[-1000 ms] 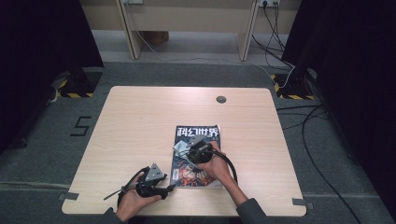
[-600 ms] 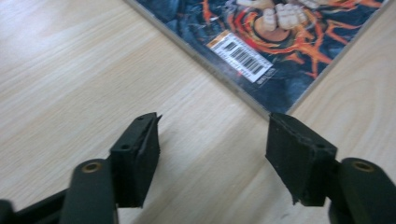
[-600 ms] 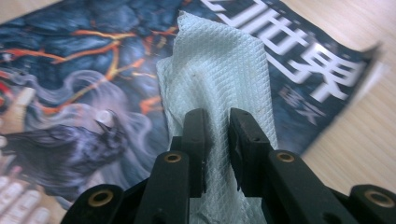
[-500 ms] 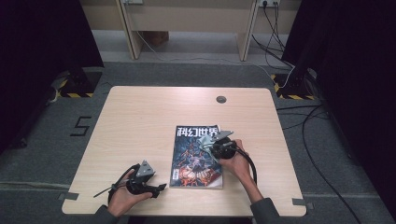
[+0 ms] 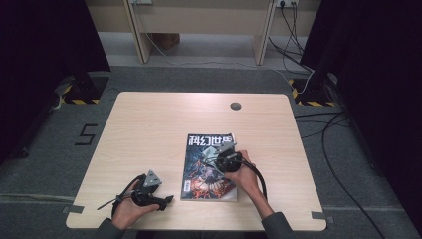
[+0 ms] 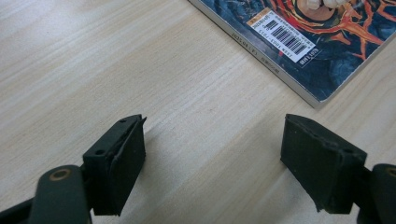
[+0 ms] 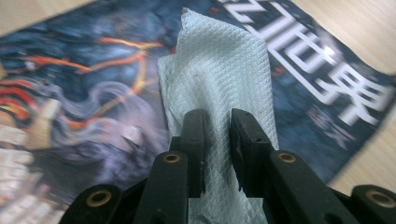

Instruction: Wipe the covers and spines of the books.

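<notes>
A paper towel [image 7: 219, 84] is pinched by the right claw [image 7: 217, 154] to wipe the magazine [image 5: 211, 169] cover; at eight o'clock on the bench [image 5: 149, 129], the left claw [image 6: 212, 154], just opened wide, is held empty.

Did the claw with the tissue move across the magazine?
Yes. The right claw holding the tissue slid up the magazine, from its lower half toward the white title.

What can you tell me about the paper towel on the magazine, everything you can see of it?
The paper towel is a pale, white-blue sheet embossed with a fine diamond quilt pattern, folded or bunched into a strip. It lies on the magazine cover, near the white title characters. The right gripper pinches its near end between black fingers.
</notes>
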Available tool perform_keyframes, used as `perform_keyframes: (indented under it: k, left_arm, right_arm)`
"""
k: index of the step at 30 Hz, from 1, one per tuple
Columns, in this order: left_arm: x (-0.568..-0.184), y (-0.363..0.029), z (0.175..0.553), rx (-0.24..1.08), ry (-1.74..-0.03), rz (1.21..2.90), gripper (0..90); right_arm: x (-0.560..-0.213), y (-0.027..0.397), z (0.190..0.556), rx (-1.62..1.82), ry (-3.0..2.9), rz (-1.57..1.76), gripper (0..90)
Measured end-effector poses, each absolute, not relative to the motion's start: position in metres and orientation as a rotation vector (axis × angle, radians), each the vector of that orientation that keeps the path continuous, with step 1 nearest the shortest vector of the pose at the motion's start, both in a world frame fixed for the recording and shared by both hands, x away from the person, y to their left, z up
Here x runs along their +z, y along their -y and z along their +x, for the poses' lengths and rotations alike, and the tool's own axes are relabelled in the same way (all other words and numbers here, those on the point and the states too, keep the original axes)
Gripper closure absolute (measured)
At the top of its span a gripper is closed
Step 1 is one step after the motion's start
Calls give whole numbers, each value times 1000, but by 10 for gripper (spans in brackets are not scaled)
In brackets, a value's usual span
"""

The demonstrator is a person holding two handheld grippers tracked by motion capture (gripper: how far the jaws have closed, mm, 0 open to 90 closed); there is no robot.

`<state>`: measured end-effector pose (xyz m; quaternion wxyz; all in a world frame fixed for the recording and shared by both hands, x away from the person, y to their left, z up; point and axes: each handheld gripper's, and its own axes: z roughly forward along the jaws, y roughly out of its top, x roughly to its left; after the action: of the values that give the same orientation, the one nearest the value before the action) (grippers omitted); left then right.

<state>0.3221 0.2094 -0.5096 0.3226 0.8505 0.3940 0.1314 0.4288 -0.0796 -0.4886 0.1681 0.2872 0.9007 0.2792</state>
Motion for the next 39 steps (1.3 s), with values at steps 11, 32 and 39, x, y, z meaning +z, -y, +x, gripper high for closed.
perform_keyframes:
  k: [11, 32, 39]
  left_arm:
    - [-509, -212, 321, 338, -1038, 2241, 202]
    - [-507, -235, 329, 394, -1154, 2170, 216]
    - [-507, -236, 330, 397, -1158, 2176, 216]
  right_arm:
    - [-490, 46, 416, 848, -2620, 729, 763]
    - [-490, 23, 391, 907, -2712, 597, 761]
    - [-490, 22, 381, 919, -2729, 571, 760]
